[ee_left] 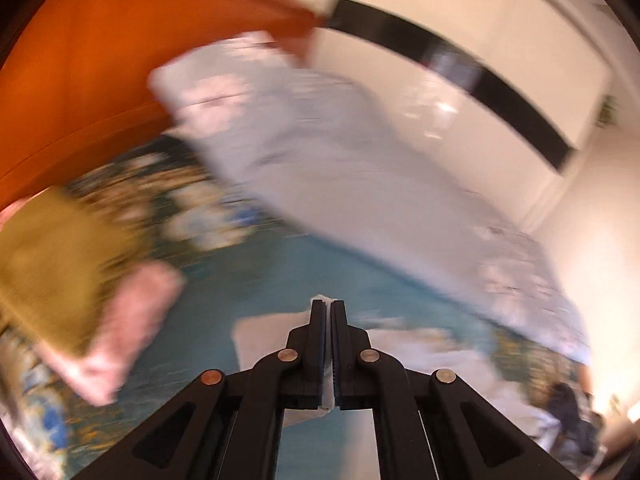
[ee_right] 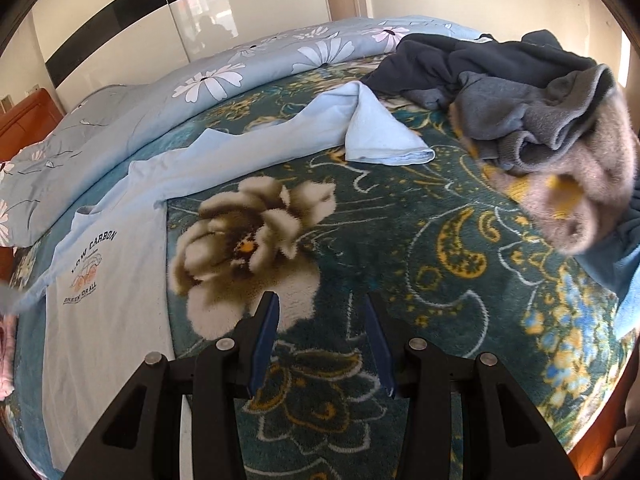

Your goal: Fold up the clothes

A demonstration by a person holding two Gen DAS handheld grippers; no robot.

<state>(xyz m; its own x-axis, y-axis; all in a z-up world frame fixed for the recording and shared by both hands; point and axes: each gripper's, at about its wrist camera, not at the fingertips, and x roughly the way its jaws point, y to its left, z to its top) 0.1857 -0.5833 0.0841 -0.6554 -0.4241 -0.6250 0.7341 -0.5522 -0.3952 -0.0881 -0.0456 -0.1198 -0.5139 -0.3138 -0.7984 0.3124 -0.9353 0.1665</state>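
Pinching pale shirt (ee_left: 329, 300), left tool (ee_left: 329, 308) closed.

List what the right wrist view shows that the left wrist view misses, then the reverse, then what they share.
Right wrist only: the right gripper open over bare blanket, the print on the light blue T-shirt, and a dark clothes pile.
Left wrist only: the left gripper shut on a pale fabric edge, an olive cloth, an orange headboard; all blurred.
Both: the teal floral blanket and the floral duvet.
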